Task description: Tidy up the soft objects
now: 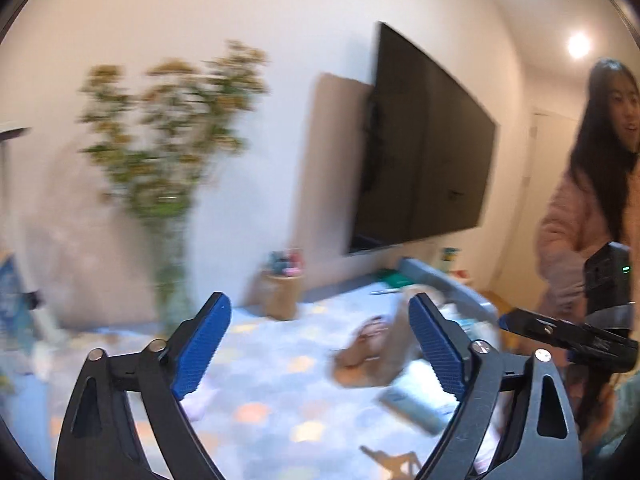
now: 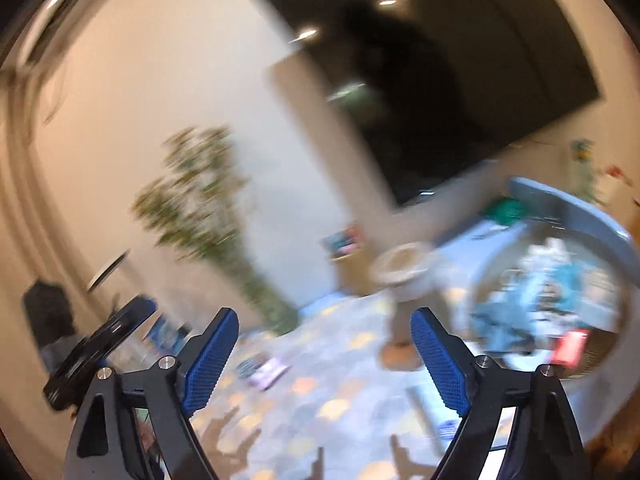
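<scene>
Both views are heavily blurred. The left gripper (image 1: 320,344) is seen spread wide with nothing between its blue pads, and the right gripper (image 2: 324,356) is likewise spread wide and empty. A brown soft object (image 1: 370,354) is found on the patterned blue mat (image 1: 260,360), just beyond the left gripper and slightly right of its centre line; in the right wrist view it (image 2: 400,312) is seen ahead, just inside the right pad. Which gripper is nearer cannot be settled. Its long axis appears to run near-to-far, though the end it points with cannot be told. A grey-rimmed basket (image 2: 576,208) of pale blue things is seen to the right.
</scene>
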A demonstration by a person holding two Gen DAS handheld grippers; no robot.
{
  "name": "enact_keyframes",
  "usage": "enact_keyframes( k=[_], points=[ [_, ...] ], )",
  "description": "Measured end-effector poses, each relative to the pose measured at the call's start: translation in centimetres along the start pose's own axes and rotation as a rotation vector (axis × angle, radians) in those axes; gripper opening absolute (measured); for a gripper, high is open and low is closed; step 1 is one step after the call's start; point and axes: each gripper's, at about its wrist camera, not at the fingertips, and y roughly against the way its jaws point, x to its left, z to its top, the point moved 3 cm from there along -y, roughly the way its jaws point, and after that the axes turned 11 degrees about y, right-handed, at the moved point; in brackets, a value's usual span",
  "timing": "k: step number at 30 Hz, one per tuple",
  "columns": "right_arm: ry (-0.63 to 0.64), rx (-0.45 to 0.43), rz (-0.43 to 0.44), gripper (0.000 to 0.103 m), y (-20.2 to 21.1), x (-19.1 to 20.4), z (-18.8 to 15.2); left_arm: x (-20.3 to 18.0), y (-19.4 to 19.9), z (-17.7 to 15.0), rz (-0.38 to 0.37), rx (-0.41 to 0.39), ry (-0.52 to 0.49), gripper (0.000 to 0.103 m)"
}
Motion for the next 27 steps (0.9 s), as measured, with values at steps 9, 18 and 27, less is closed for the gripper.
enact_keyframes(
  k=[9, 18, 27],
  points=[
    [0.19, 0.225, -0.014, 0.097, -18.1, 10.2, -9.3, 15.4, -1.1, -9.3, 0.43, 0.088, 0.146, 0.102],
    [0.302, 0.385, -0.173, 0.097, -25.0, 8.7, -17.0, 23.9, -6.1, -18.2, 0.598, 0.279, 0.211, 0.101],
    [0.313, 0.387, -0.16, 0.098, -24.7, 8.6, -17.4, 24.1, -5.7, -18.2, 0.599, 0.267, 0.237, 0.101]
  ],
)
